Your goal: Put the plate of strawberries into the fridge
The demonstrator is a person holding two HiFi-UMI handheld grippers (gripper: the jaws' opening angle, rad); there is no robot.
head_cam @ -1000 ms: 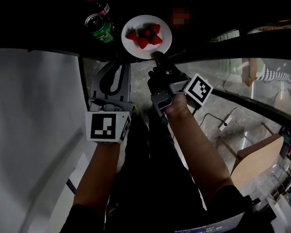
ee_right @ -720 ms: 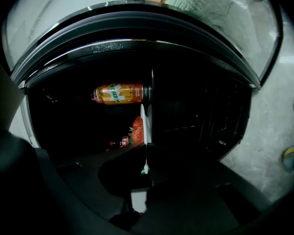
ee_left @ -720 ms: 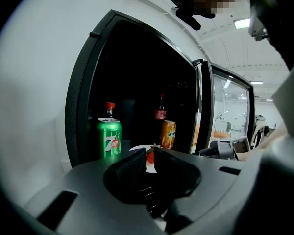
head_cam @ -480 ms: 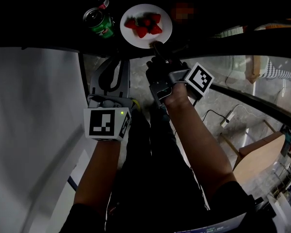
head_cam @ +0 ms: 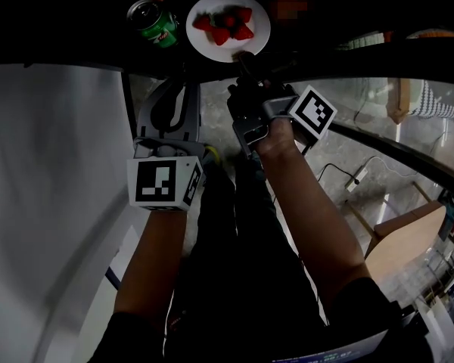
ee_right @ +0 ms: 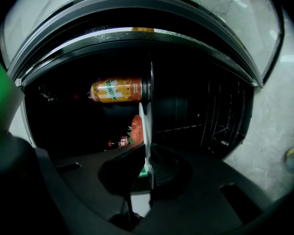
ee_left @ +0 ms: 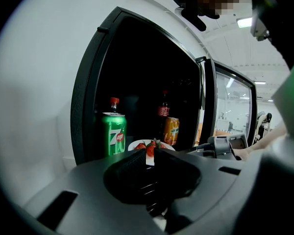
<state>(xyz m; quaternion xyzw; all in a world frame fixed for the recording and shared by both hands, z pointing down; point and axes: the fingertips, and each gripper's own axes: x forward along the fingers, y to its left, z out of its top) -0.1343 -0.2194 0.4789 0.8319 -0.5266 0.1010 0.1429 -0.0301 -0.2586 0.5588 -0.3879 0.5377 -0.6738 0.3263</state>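
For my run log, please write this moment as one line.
right gripper: shut on plate rim | plate: carries strawberries, in fridge opening beside green can | left gripper: shut, empty

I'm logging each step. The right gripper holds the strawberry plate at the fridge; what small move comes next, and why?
Probably lower the plate until it rests inside the fridge. The right gripper pinches its near rim, it sits in beside the green can, and I cannot tell that it rests on anything yet.
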